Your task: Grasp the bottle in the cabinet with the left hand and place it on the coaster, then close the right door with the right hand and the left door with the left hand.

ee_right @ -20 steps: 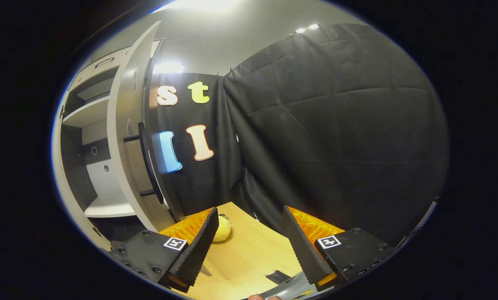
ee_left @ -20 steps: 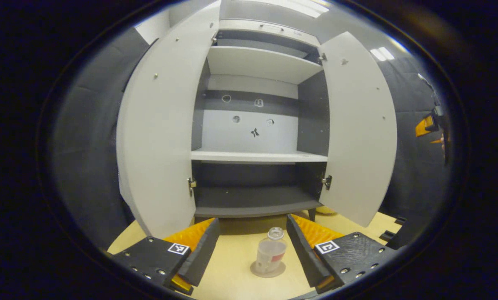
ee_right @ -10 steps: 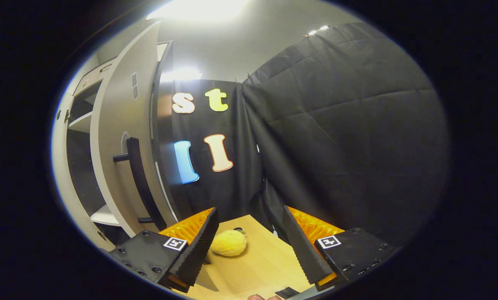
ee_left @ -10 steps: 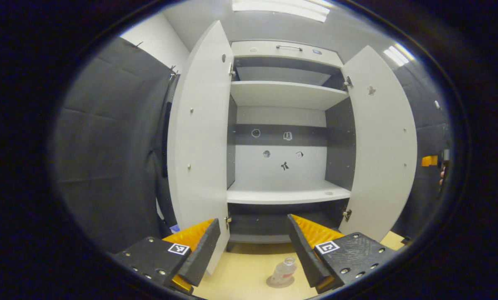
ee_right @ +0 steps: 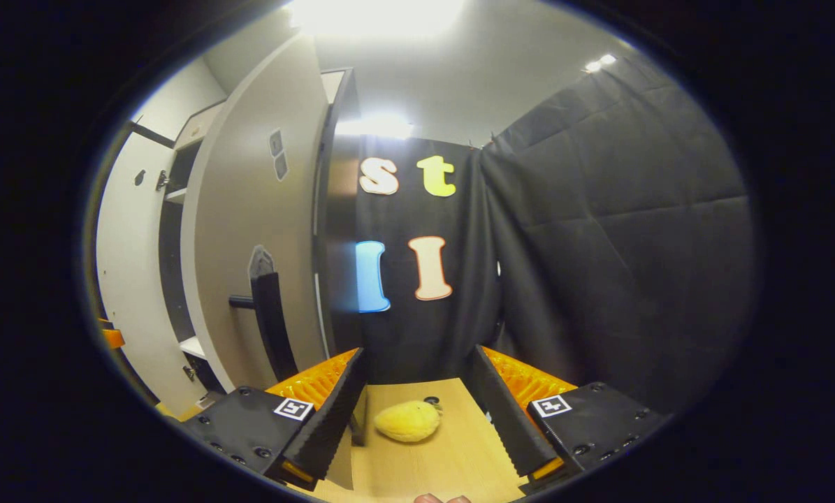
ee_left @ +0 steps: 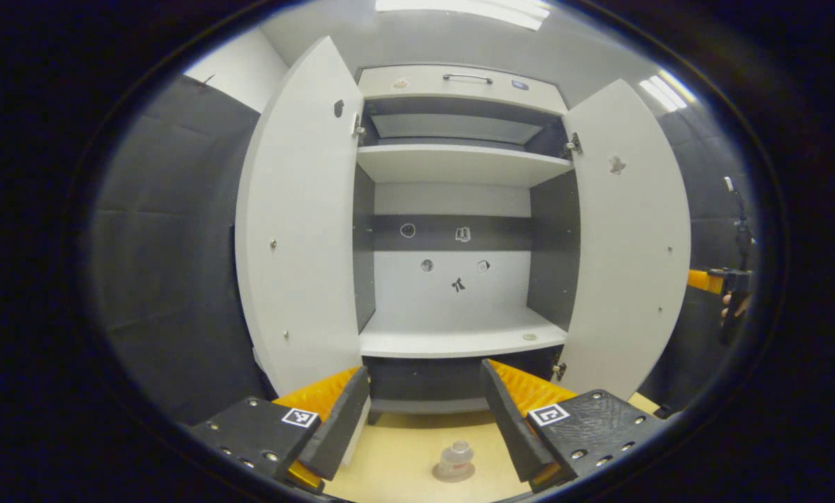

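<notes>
A: Bottle (ee_left: pixel 454 455) first: where is it?

B: In the left gripper view it stands on the coaster (ee_left: pixel 454 473), low on the table (ee_left: pixel 403 468), in front of the cabinet (ee_left: pixel 459 209) and well apart from the shelves. The left gripper (ee_left: pixel 424 412) hangs above it, jaws spread, pinching nothing.

A: And the doors?

B: Both wide open. The left door (ee_left: pixel 295 230) swings out on one side, the right door (ee_left: pixel 630 237) on the other. Past the right door's edge the right gripper (ee_left: pixel 714 281) shows, with fingers of the holding hand (ee_left: pixel 730 307) behind it.

A: Now the right gripper view.

B: The right gripper (ee_right: pixel 417 405) looks along the outer face of the right door (ee_right: pixel 256 230); its dark handle (ee_right: pixel 270 321) sits just beside the near finger. Jaws spread, nothing between them. A yellow plush toy (ee_right: pixel 409 420) lies on the table (ee_right: pixel 445 468) below.

A: So the placing looks done and closing the right door is next. What might go wrong?

B: I'd judge the finger could catch behind the handle if the push starts too close to it, dragging the door outward. A hard shove could slam the door and shake the table, and the bottle looks light enough to topple. The left gripper, hanging low in front of the opening, may also sit in the door's swing.
</notes>
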{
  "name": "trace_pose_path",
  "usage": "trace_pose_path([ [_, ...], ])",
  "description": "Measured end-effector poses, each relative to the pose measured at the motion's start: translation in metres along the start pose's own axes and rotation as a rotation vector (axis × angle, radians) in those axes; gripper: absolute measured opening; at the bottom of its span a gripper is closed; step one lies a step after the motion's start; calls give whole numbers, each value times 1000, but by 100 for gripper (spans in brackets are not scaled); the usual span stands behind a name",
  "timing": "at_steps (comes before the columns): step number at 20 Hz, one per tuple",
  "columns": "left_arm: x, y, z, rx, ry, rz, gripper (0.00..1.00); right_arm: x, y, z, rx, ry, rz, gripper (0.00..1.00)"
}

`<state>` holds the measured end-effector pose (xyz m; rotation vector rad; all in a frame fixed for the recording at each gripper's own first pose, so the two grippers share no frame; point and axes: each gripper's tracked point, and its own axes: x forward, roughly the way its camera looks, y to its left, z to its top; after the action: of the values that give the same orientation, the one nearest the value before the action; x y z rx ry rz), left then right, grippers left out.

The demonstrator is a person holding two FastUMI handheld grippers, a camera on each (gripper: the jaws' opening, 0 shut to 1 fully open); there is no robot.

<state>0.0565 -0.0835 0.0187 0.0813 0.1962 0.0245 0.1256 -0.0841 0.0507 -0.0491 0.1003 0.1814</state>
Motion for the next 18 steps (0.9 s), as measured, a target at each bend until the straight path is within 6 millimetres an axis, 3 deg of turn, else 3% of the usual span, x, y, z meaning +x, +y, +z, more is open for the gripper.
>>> trace_pose_path([
  [5, -7, -3, 16, -69, -22, 46, 93, 18, 18, 14, -27, -4, 147, 98],
  [8, -17, -6, 12, -60, -15, 71, 99, 24, 26, 11, -15, 32, 199, 98],
  [9, -19, -9, 12, -50, -18, 69, 93, 24, 26, 12, -16, 36, 207, 98],
  [11, -21, -12, 7, -38, -20, 68, 93, 22, 26, 12, -16, 43, 209, 97],
  [12, -20, -12, 4, -41, -17, 66, 87, 22, 27, 10, -10, 51, 206, 97],
  [13, -19, -12, 2, -49, -13, 60, 99, 22, 29, 10, -8, 56, 199, 97],
  [14, -16, -11, -2, -58, -9, 51, 93, 22, 31, 11, -12, 56, 195, 97],
  [18, -10, -2, -5, -72, -10, 30, 93, 16, 54, 10, -3, 68, 193, 97],
])
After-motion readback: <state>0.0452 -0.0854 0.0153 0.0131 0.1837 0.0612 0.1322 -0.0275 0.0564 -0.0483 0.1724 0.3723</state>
